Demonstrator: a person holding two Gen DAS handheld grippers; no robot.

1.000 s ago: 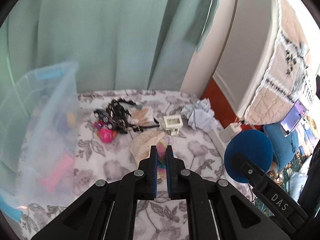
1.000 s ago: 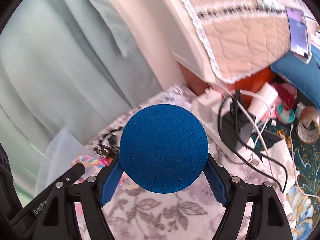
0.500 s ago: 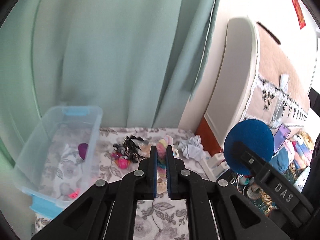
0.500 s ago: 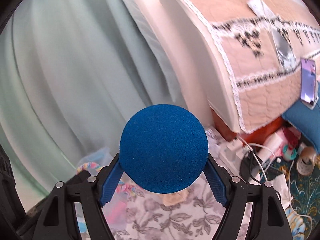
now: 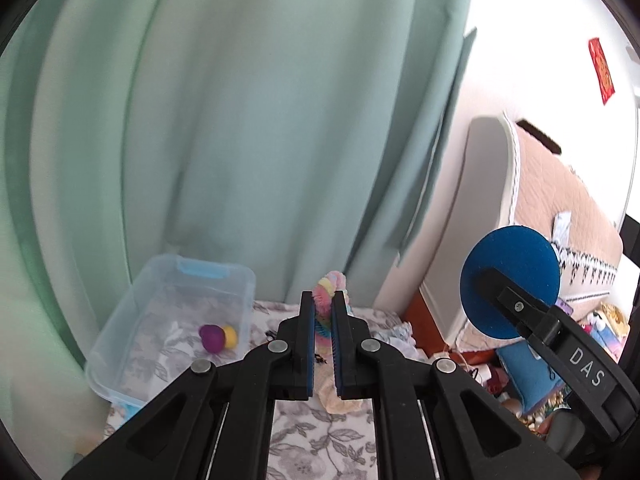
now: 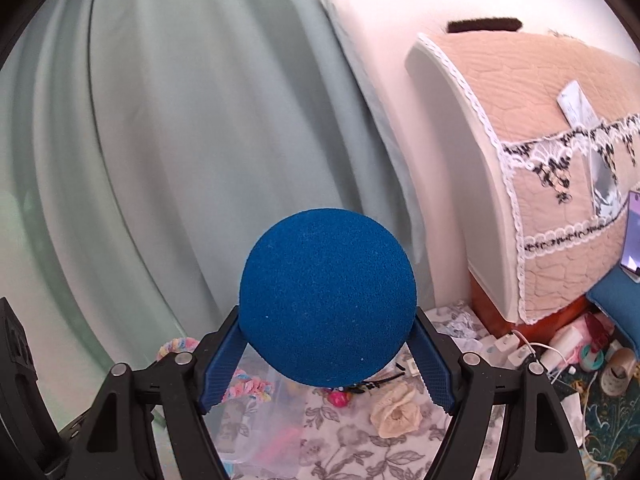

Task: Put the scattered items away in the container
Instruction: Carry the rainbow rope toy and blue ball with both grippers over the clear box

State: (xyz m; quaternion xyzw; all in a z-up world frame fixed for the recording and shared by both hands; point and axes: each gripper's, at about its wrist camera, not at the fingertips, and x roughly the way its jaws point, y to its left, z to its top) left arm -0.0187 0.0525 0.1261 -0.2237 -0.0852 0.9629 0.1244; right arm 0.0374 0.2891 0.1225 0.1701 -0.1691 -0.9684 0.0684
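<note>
**Carrying two items above the floral surface**

Gripping a pastel rainbow scrunchie, the left gripper had its fingers clenched tight on the fabric ring; the ring stood on edge between them, its long axis running away from the camera and slightly upward, one loop rising past the fingertips. The right gripper held its fingers spread wide and pressed on either side of a blue foam ball, which, being round, showed no long axis. In the left wrist view the ball sat to the right of the scrunchie, well apart from it.

The clear plastic container stood on the floral cloth to the lower left, holding a purple-and-yellow toy. A cream crocheted piece and a pink item lay on the cloth.

Compared with one second before, both grippers had risen: the green curtain filled far more of each view, the cloth and scattered items had shrunk toward the bottom edge, and the container showed whole from above. Both grips were unchanged.
</note>
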